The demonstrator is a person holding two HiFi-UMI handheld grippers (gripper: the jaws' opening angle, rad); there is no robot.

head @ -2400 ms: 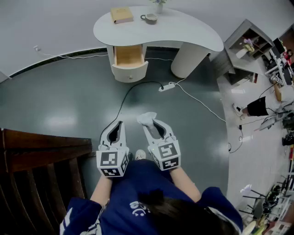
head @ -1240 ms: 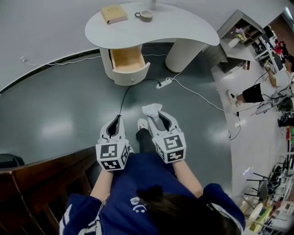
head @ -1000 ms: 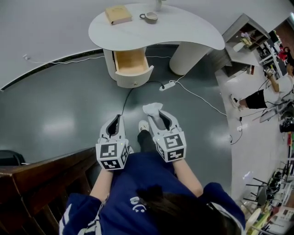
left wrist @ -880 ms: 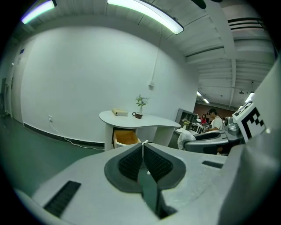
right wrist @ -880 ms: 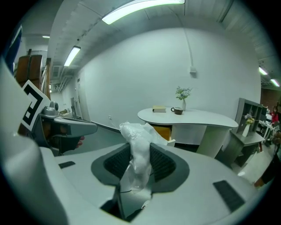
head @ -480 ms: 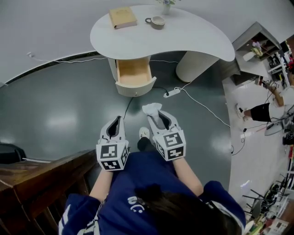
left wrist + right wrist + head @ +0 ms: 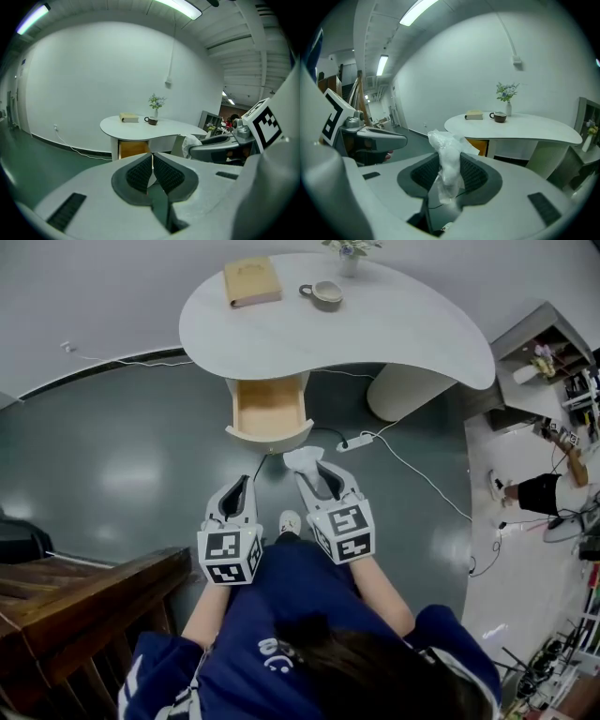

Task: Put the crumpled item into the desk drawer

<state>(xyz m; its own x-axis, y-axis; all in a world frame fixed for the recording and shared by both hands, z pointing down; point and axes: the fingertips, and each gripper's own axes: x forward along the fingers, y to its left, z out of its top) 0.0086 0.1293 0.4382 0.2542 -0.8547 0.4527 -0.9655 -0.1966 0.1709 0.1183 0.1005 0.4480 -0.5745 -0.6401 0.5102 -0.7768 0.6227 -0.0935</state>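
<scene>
Crumpled item (image 7: 447, 154), a wad of thin white, half-clear material, is pinched between the ribbed pads of the right hand-held gripper (image 7: 316, 474), its top bunching out above the jaws; the left hand-held gripper (image 7: 239, 491) is alongside, jaws pressed together with nothing in them; both point over the dark glossy floor (image 7: 122, 456) toward the desk (image 7: 394, 329), a white piece with a curved top set by the wall; its drawer (image 7: 270, 409) stands pulled out under the top, wooden inside; from the head view the wad shows just beside the drawer's rounded front, not in it; on the desk lie a tan book (image 7: 251, 282), a cup (image 7: 325, 294) and a small vase (image 7: 349, 257) with a sprig; a white power strip (image 7: 354, 441) and its cables trail on the floor by the desk's foot; dark wooden woodwork (image 7: 84, 587) fills the lower left corner.
</scene>
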